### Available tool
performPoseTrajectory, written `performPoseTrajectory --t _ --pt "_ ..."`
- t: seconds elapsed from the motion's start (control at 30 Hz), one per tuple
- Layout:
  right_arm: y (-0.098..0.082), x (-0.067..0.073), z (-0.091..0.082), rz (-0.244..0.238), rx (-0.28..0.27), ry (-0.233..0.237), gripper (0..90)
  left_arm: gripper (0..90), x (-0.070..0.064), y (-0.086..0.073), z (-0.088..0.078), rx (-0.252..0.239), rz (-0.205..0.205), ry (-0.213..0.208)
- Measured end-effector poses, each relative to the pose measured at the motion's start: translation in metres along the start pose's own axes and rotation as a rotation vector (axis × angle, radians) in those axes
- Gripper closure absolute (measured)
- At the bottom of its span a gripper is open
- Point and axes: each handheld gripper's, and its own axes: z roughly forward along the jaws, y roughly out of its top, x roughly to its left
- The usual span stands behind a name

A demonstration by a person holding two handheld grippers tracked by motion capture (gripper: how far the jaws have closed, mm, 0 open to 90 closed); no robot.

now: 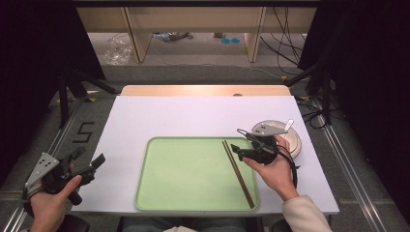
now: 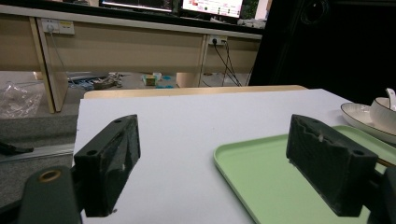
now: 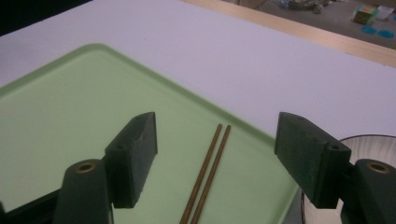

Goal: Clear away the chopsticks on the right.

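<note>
In the high view, a green tray is lying on the white table, toward its near edge. A pair of brown chopsticks is resting side by side inside the tray, along its right side, running from the far rim toward the near right corner. The right hand-held gripper is hovering over the tray's right rim, just beside the far ends of the chopsticks, with its jaws standing apart and holding nothing. A white plate carrying a bowl and a white spoon is sitting on the table just right of the tray, partly hidden behind that hand. The left hand-held gripper is hanging off the table's left edge, well apart from the tray, its jaws also spread.

In the left gripper view, the two black jaws are standing wide apart with only bare table between them; the tray is lying under the right-hand jaw, and the plate with its bowl is showing beyond the tray.

In the right gripper view, the jaws are gaping open above the tray, and the chopsticks are lying on the tray between them, untouched.
</note>
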Motion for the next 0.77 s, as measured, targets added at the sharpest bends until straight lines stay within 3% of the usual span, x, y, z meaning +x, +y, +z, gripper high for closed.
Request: performPoseTrajectory --t 0.1,0.3,0.5,0.77 --pt "-0.01 0.004 -0.007 -0.004 -0.024 0.007 30.0 17.3 -0.001 0.0 0.0 0.001 -0.015 0.011" --pt "-0.026 0.012 -0.017 0.0 -0.044 -0.004 30.2 17.1 0.0 0.0 0.0 0.003 0.002 0.005" --pt "-0.029 0.017 -0.022 -0.008 -0.059 -0.008 29.0 16.7 0.0 -0.001 0.001 0.003 -0.002 0.008" --pt "-0.031 0.016 -0.023 -0.012 -0.039 -0.019 28.6 16.8 0.0 -0.001 0.001 0.001 -0.016 0.013"
